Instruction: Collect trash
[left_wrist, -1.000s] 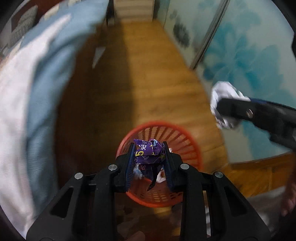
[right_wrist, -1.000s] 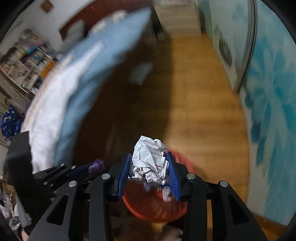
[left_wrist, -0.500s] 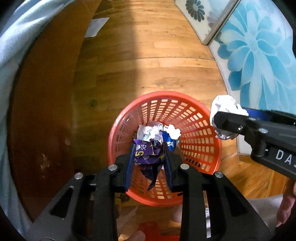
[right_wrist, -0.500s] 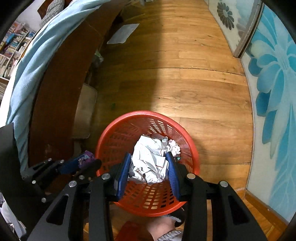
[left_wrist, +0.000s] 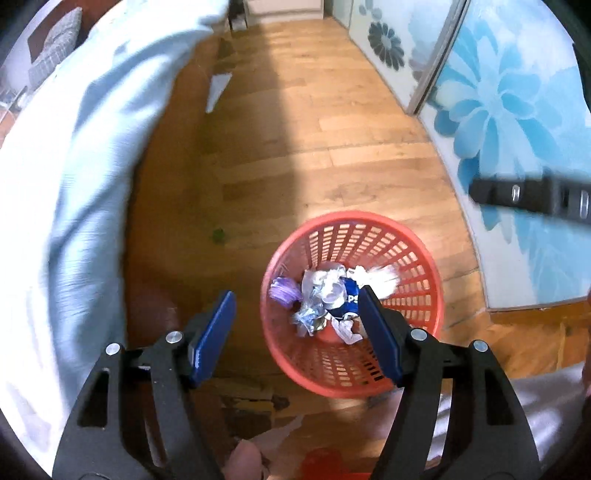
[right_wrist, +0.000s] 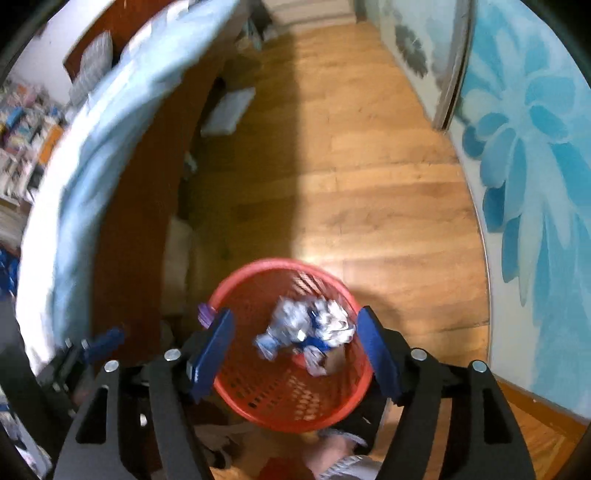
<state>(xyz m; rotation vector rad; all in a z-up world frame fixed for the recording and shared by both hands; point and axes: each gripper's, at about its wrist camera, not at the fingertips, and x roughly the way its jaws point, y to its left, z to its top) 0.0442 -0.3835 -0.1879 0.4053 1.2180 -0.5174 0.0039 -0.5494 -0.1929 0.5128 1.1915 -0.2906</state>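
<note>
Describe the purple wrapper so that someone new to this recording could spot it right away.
Start at the round red mesh basket standing on the wooden floor beside the bed. Inside it, against the left wall, lies the crumpled purple wrapper. It is the only purple piece; the trash next to it is white crumpled paper and a blue packet.

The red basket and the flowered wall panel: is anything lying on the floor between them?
No. In the left wrist view, only bare wooden floor separates the red basket from the flowered panel.
</note>
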